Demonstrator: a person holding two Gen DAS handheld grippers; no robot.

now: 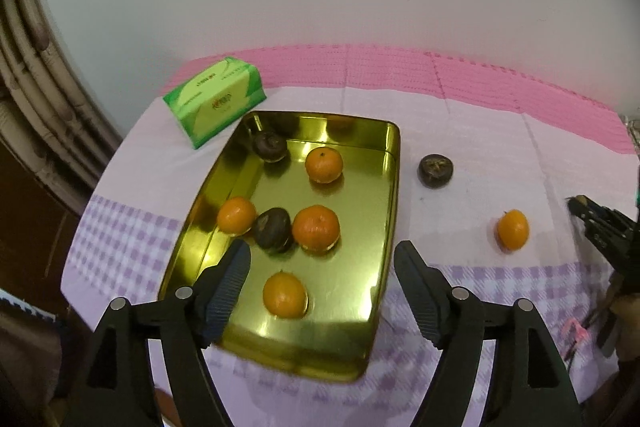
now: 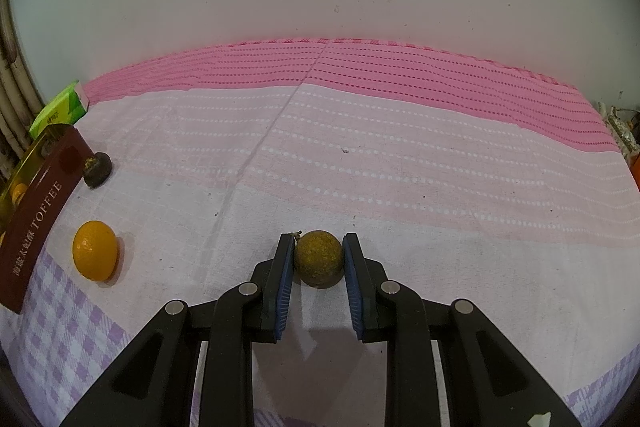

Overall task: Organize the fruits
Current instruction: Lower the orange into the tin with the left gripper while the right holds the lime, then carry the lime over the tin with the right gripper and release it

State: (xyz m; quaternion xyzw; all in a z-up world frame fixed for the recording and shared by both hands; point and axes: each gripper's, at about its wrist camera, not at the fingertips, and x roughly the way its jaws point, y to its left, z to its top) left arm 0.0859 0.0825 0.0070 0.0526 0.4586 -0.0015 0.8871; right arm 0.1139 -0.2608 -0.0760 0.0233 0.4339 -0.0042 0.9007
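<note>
A gold tin tray (image 1: 360, 267) lies on the cloth and holds several oranges, one of them (image 1: 285, 294) nearest me, and two dark brown fruits (image 1: 273, 229). My left gripper (image 1: 322, 247) hangs open over the tray's near half with nothing between its fingers. To the right of the tray, a dark fruit (image 1: 435, 171) and an orange (image 1: 513, 229) rest on the cloth. My right gripper (image 2: 319, 239) is shut on a round brownish-yellow fruit (image 2: 319, 259) that sits low over the cloth. The loose orange (image 2: 95, 250) and dark fruit (image 2: 98, 169) lie to its left, beside the tray's maroon wall (image 2: 36, 219).
A green tissue pack (image 1: 216, 99) stands behind the tray's far left corner. The table wears a pink, white and lilac-checked cloth (image 2: 400, 167) and backs onto a pale wall. Pipes run down the far left. Small clutter sits at the table's right edge (image 2: 622, 135).
</note>
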